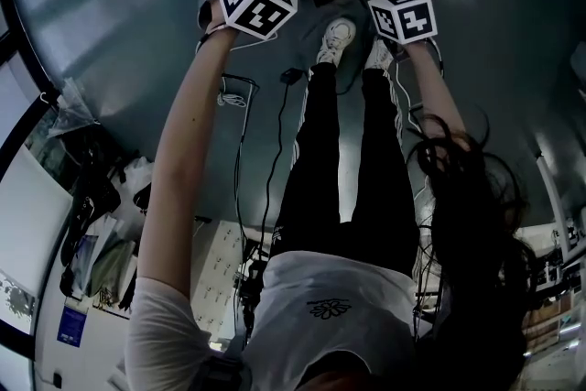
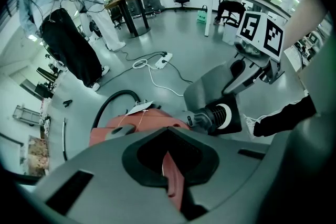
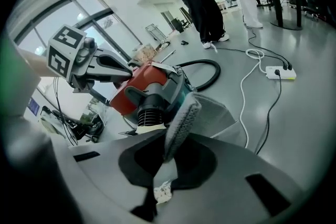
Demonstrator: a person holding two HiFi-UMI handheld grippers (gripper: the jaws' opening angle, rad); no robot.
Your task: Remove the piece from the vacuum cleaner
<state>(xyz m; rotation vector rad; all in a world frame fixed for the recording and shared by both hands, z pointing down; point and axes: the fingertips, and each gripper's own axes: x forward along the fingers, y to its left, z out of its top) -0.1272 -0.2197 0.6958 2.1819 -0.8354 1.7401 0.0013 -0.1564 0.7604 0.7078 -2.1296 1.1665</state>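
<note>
Though unclear overhead, grey mesh piece [image 3: 182, 122] tight in right hand-held gripper [image 3: 165, 162].

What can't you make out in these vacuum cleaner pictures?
- Left gripper view: which red part the left gripper pinches; its own body hides the rest.
- Right gripper view: whether the grey piece in the right gripper is free of the vacuum cleaner; the piece blocks the joint.
- Head view: vacuum cleaner cut by top edge.
</note>
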